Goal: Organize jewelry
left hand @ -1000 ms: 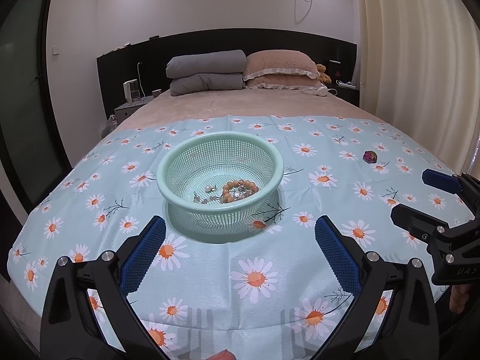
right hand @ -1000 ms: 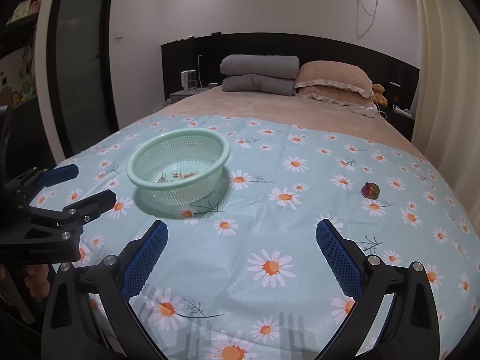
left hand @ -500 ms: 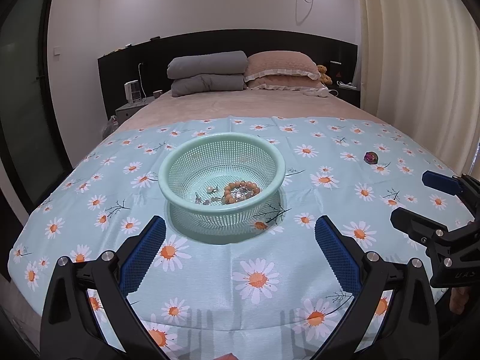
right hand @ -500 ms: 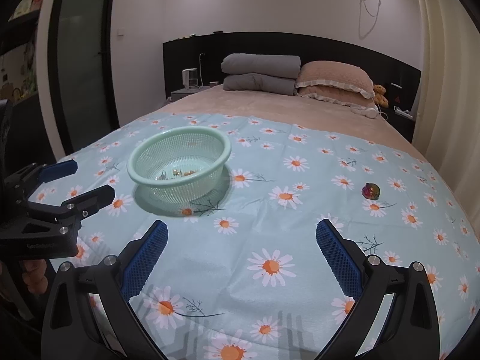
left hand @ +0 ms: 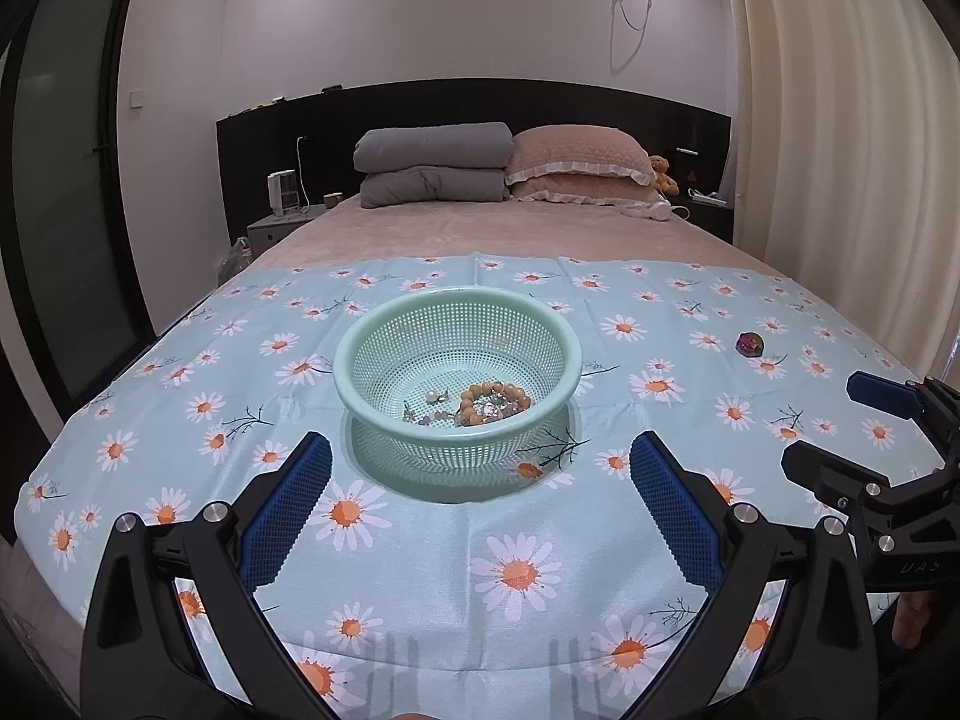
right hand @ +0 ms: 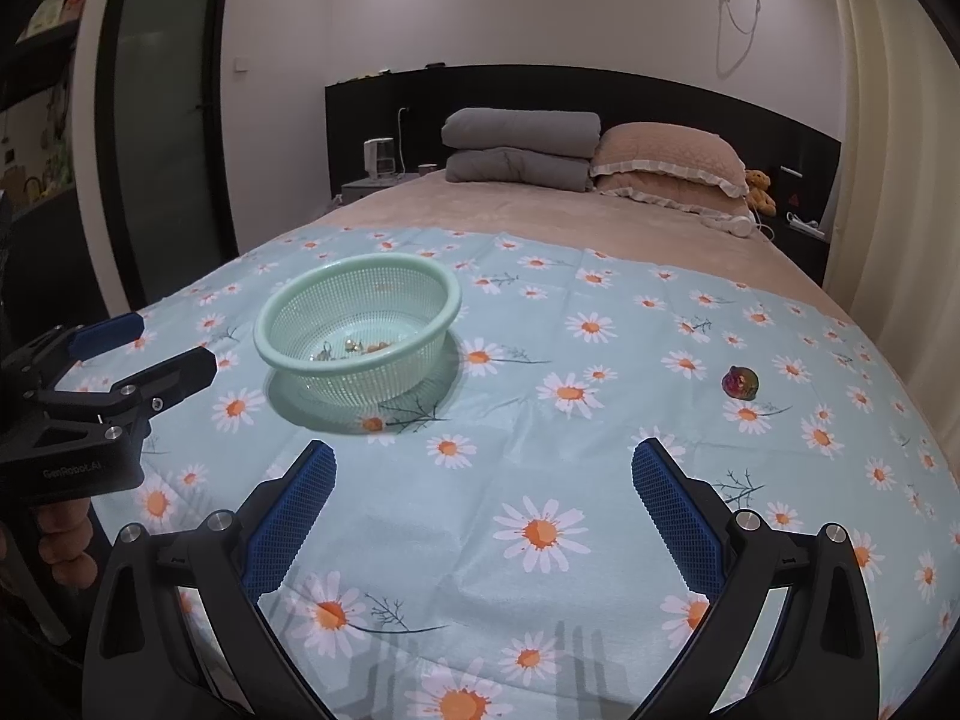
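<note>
A bed under a daisy-print blue cloth [left hand: 480, 546] carries a round mint-green mesh plastic basket [left hand: 384, 336] holding beaded jewelry [left hand: 493, 403]. A small iridescent trinket [right hand: 740, 383] lies well right of the basket. The left claw [left hand: 480, 498] and the right claw [right hand: 483, 498] gape wide, holding nothing.

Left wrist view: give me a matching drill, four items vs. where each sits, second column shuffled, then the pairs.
Items:
1. bead bracelet
2. iridescent trinket
3. basket
4. teddy bear

Places:
A. on the cloth, right of the basket
B. by the pillows near the headboard
C. inside the basket
D. on the daisy cloth, ahead of the open left gripper

Pairs: 1-C, 2-A, 3-D, 4-B
</note>
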`<state>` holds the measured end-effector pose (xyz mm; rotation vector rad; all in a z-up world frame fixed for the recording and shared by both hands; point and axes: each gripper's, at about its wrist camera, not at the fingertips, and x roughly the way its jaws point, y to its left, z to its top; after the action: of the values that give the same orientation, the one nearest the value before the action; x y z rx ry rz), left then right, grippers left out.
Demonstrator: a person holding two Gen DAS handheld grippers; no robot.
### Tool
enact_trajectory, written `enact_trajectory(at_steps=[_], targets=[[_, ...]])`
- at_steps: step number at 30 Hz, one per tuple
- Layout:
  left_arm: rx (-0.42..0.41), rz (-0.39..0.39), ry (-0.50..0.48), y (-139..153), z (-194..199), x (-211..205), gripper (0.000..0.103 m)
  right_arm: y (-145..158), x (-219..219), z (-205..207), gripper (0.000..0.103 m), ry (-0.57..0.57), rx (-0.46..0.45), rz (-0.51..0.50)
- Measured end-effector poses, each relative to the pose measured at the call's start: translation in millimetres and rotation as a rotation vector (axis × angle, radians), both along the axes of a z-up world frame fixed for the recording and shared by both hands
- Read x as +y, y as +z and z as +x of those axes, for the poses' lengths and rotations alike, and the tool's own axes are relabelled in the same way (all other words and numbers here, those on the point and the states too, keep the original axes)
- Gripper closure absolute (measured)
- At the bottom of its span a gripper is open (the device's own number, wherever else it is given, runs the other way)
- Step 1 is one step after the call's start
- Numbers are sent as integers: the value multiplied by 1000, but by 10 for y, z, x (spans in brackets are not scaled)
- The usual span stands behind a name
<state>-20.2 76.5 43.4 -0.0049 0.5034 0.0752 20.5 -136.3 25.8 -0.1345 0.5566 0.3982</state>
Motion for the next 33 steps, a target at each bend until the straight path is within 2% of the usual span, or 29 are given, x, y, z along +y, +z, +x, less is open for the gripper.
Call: enact_trajectory(at_steps=[6,12,33], targets=[[33,-26,0,9,37,39,5,14,0,-4,8,1,-3,-1],[34,3,6,3,26,21,5,21,14,-3,8,5,-5,-4],[52,-5,-9,-1,34,7,5,31,21,0,8,2,-5,-4]])
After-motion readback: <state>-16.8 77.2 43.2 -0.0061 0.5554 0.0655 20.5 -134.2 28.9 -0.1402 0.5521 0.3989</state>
